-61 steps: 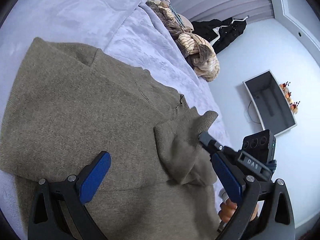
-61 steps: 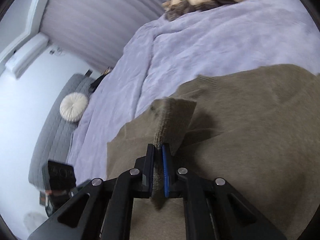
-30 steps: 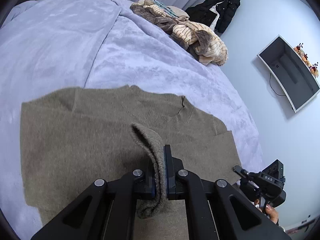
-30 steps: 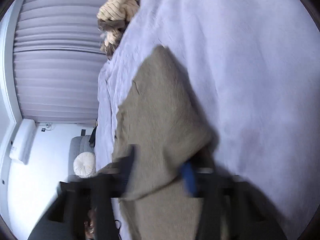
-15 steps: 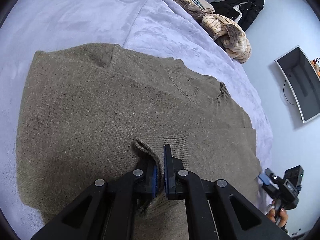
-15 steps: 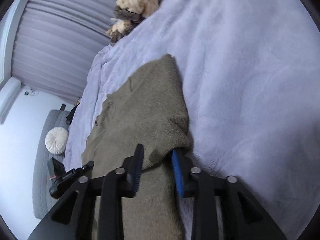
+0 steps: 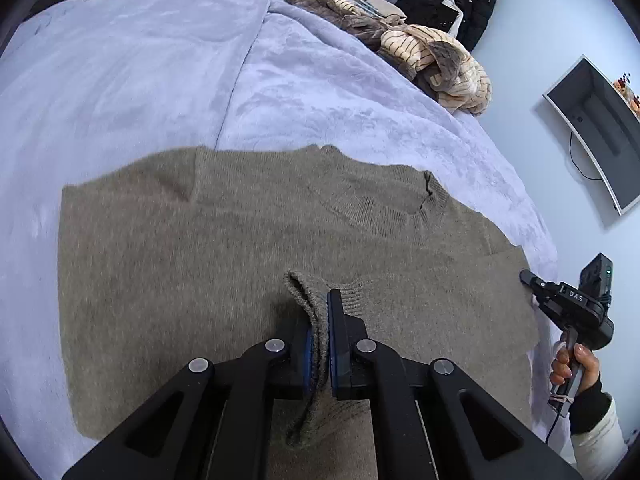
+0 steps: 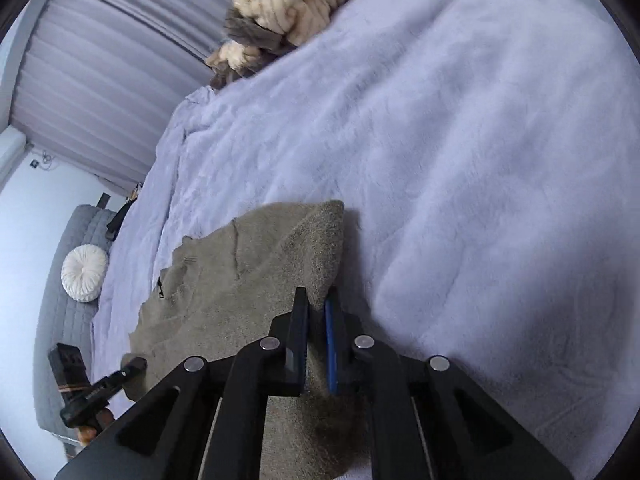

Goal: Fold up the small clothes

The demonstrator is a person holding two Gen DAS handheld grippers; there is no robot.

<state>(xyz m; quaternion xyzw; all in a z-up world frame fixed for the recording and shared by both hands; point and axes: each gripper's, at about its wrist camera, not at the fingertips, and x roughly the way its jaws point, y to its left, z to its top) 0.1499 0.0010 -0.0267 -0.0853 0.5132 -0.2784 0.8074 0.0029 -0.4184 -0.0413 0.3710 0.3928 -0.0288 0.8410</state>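
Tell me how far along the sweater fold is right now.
Early to midway. Done: the olive sweater lies flat on the lavender blanket, one sleeve folded across its front. In hand: the left gripper pinches that sleeve's ribbed cuff, and the right gripper pinches the sweater's edge. Left: the body itself is unfolded, and the clothes pile looks untouched.

One marking reads — "DAS", in white letters on the right claw (image 7: 530, 280) body.
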